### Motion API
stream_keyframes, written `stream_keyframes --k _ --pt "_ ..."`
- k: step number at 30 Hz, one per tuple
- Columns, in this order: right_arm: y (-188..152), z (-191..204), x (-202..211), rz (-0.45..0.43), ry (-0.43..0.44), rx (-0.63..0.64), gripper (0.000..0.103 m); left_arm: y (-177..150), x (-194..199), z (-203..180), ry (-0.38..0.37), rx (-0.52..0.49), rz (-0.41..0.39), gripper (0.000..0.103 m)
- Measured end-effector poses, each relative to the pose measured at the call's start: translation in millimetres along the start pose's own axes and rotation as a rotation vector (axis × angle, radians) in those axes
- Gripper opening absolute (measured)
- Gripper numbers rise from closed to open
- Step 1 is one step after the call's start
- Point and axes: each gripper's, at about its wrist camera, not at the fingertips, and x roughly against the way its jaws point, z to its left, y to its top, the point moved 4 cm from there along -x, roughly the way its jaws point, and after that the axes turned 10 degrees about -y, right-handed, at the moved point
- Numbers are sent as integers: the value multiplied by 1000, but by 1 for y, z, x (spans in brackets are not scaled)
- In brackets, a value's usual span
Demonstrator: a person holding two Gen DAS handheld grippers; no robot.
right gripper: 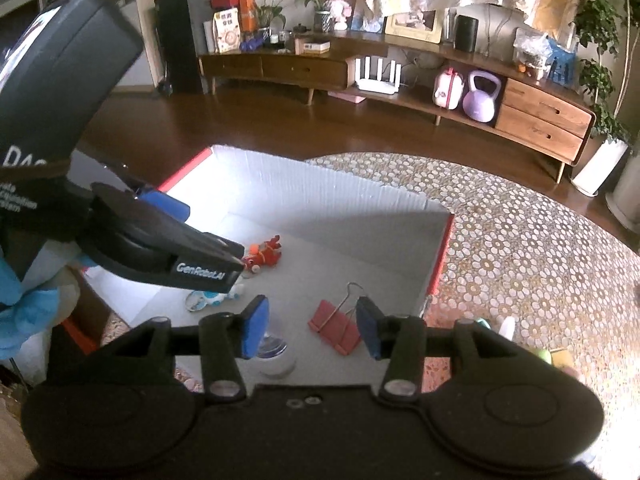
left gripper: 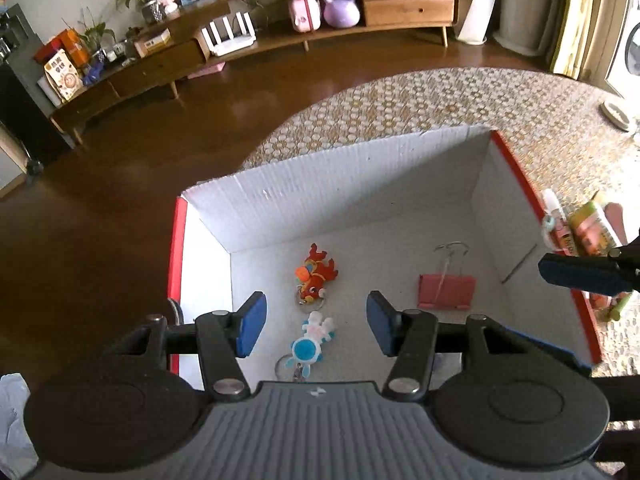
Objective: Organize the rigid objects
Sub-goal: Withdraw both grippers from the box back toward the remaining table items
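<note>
Two hand-held grippers, both angled downward, jaws parted and empty

Left gripper [left gripper: 316, 322]: black linkage arms, blue pads, lower centre of its own view; jaws apart, nothing between the pads; seen again in the right wrist view at left [right gripper: 192, 236], slanting down toward centre. Right gripper [right gripper: 312, 330]: same build, lower centre; jaws apart, gripping nothing; one blue-padded finger [left gripper: 580, 274] enters the left wrist view at the right edge. Blue-gloved hand [right gripper: 24, 308] at left edge.
</note>
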Motion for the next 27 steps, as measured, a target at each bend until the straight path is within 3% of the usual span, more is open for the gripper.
stream_keyframes --k 2,4,15,20,27 --pt "-1 -3 8 -9 11 -13 50 -2 8 -4 -7 -3 -15 54" --pt "-3 -5 16 -26 20 -23 66 -4 16 -9 -15 -5 -30 55" --pt "-18 -27 59 -88 34 -73 75 -19 53 -37 -74 -17 -109 56" --pt "-27 -39 74 -111 43 -100 78 -26 67 -50 -87 -22 -147 62" --pt "-42 -60 96 -157 43 -146 92 -36 82 -67 -124 -22 -192 67"
